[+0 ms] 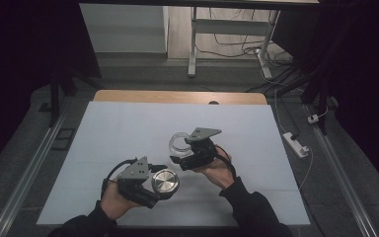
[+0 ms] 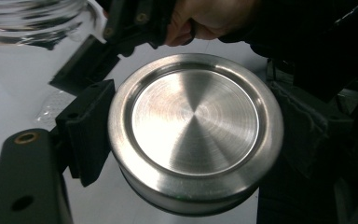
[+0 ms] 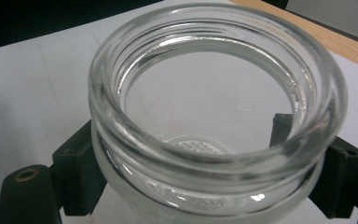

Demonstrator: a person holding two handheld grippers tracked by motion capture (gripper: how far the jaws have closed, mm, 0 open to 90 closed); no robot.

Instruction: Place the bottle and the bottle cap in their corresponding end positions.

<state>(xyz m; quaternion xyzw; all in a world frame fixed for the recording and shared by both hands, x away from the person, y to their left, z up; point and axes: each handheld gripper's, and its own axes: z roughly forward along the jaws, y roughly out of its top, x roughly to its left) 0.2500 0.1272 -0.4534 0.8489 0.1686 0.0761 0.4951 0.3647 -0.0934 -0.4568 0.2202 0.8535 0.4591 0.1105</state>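
High view: left gripper (image 1: 159,183) clamped on round metal lid (image 1: 165,181), right gripper (image 1: 182,148) pinching open glass jar (image 1: 179,143), above white table (image 1: 128,128).

We see a white tabletop (image 1: 128,128) with a strip of bare wood (image 1: 177,96) along its far edge, standing on grey floor (image 1: 143,74) in a dim room whose sides fall into darkness. Beyond it we make out a white table frame (image 1: 193,44), loose cables (image 1: 237,47), and a white power strip (image 1: 296,144) lying at the right
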